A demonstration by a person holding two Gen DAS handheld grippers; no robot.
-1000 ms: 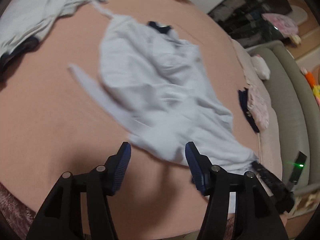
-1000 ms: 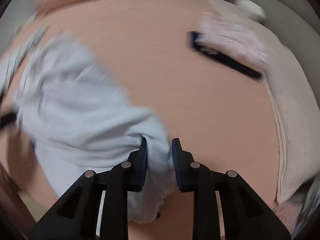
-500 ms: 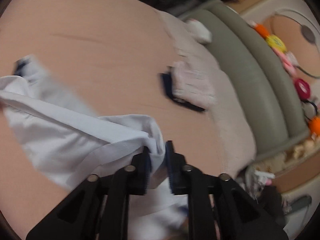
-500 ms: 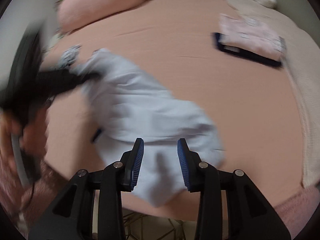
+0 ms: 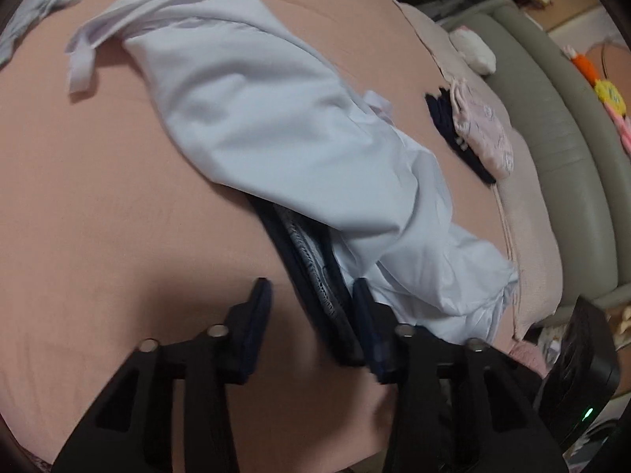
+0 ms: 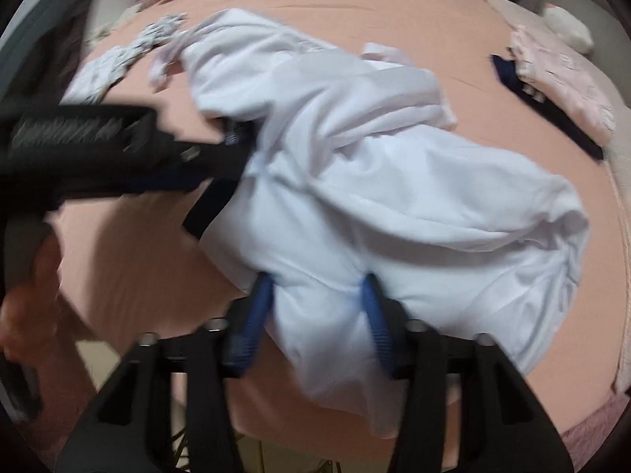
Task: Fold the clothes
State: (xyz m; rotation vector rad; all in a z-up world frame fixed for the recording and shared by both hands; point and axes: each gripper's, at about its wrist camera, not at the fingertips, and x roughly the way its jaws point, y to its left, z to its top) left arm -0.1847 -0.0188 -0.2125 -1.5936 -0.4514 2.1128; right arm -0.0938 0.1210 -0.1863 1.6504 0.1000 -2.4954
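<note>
Across the left wrist view, white garment [image 5: 284, 118] sprawled on pink bed [image 5: 98, 216]; left gripper [image 5: 311, 315] at 6 o'clock, jaws closing, navy trim [image 5: 315, 276] between, grip unclear.

Right wrist view: right gripper [image 6: 317, 315] at 6 o'clock, jaws just closing, clamping the garment's bunched hem.

Black gripper [image 5: 311, 315], seemingly blue pads [image 6: 370, 307].
</note>
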